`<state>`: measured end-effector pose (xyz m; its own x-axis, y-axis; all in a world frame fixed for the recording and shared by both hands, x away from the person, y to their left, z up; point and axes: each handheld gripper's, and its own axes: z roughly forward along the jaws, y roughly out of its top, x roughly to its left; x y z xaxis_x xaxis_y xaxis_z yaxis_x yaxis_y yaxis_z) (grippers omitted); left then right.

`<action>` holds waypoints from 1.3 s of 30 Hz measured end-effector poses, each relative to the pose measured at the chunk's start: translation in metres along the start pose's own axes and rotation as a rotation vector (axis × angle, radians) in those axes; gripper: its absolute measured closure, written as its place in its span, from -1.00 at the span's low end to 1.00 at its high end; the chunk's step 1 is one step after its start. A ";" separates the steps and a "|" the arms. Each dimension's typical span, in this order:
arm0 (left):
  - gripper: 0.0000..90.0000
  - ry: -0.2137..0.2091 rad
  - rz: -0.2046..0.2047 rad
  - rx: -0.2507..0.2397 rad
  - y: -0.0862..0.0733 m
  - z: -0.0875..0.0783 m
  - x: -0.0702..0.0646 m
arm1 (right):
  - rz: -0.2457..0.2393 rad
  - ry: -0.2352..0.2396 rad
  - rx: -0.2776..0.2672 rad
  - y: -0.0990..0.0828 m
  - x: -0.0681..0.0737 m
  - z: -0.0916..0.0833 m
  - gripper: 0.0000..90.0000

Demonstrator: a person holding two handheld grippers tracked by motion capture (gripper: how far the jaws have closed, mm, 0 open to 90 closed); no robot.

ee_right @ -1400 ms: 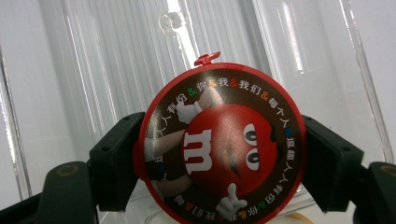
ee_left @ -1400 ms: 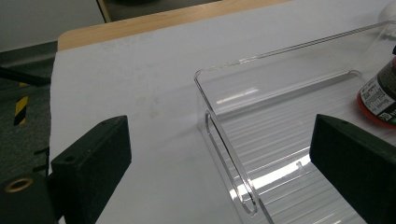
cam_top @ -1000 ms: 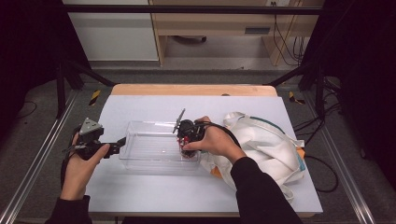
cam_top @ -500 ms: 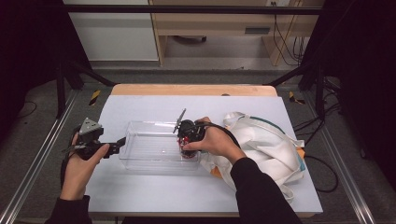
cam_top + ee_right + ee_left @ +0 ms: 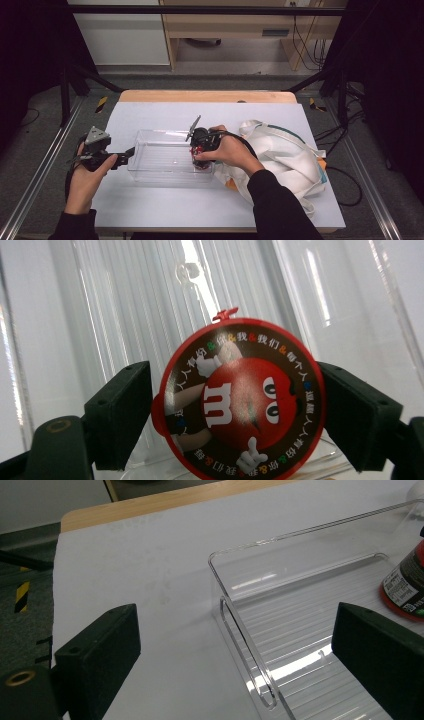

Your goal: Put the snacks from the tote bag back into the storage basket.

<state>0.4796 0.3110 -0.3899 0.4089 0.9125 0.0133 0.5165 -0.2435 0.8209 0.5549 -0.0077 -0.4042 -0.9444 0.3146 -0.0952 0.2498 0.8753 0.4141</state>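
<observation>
- Right gripper view showed the right gripper (image 5: 235,415) around a red candy tub (image 5: 240,405) inside the clear tray (image 5: 125,315); its jaws had just been opening, pads barely touching
- left gripper (image 5: 235,645) stood with jaws spread, straddling the tray's end wall on the counter (image 5: 150,565)

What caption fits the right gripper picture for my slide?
Right gripper with its jaws around a red-lidded M&M's candy tub inside a clear plastic tray.

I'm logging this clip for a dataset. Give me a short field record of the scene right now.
surface: table with pale cover
container: clear plastic bin, upright
item: red-lidded candy tub, standing in the bin's right end
right gripper: jaws either side of the tub's lid, just been opening
left gripper: open, straddling the bin's left wall
beside bin: white tote bag
</observation>
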 end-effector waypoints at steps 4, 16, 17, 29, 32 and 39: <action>-0.88 -0.001 -0.006 0.001 0.000 0.000 0.001 | 0.001 0.002 -0.040 0.001 0.000 -0.007 -0.62; -0.87 0.013 -0.015 -0.006 -0.001 0.000 0.004 | 0.039 -0.050 -0.208 -0.008 0.008 -0.051 -0.76; -0.87 0.014 -0.013 -0.008 -0.001 0.000 0.003 | 0.039 -0.050 -0.208 -0.008 0.008 -0.051 -0.76; -0.87 0.054 0.007 -0.022 -0.003 0.002 0.003 | 0.189 -0.160 -0.374 -0.047 0.027 -0.097 -0.80; -0.87 0.064 0.015 -0.025 -0.003 0.000 0.003 | 0.242 -0.202 -0.407 -0.060 0.033 -0.106 -0.79; -0.87 0.067 0.015 -0.020 -0.005 0.002 0.002 | 0.293 -0.248 -0.471 -0.086 0.044 -0.118 -0.79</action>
<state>0.4797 0.3137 -0.3954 0.3652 0.9287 0.0635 0.4950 -0.2516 0.8317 0.4665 -0.1122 -0.3367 -0.7590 0.6431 -0.1014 0.3168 0.5009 0.8054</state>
